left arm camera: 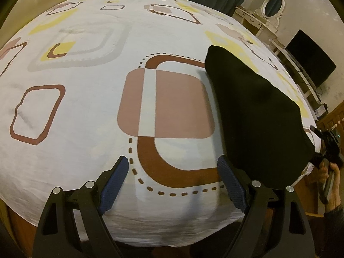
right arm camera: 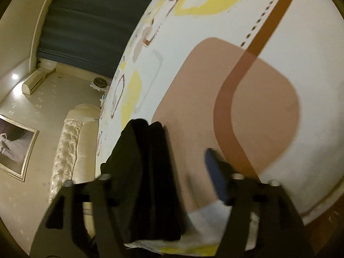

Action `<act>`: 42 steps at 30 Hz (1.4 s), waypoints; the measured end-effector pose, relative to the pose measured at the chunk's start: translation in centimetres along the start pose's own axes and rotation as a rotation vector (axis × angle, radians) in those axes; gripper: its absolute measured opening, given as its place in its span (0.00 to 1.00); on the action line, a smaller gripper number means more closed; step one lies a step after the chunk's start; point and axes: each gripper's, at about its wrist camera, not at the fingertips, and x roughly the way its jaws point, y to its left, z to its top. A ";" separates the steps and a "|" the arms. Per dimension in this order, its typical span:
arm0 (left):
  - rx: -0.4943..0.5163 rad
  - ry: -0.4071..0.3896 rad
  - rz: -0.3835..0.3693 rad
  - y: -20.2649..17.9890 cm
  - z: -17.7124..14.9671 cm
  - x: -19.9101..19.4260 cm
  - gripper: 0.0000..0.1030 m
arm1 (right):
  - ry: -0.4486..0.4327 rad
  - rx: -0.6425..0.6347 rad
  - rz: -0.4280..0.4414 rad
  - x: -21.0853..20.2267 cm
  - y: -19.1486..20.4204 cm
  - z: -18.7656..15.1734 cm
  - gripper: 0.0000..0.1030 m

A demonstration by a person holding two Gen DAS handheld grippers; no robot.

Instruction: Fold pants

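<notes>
Both tongs, left tongs (left arm camera: 173, 185) and right tongs (right arm camera: 172, 172), are spread and empty; the released pants (left arm camera: 253, 116), lying at the bed (left arm camera: 86, 129) edge, are judged liable to slip off.

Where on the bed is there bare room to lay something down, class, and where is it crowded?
Free: the sheet left of the black pants, from the brown loop print out to the far edge. Crowded: the right edge, where the pants lie beside the right gripper.

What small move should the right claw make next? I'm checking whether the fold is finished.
Probably draw the right claw back off the black pants. Its jaws stand open, and the pants lie as a folded stack on the bedsheet.
</notes>
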 end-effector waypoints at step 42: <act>0.041 0.114 -0.364 -5.5 3.2 4.6 0.35 | 0.206 -0.278 -0.008 3.9 5.1 -5.5 0.34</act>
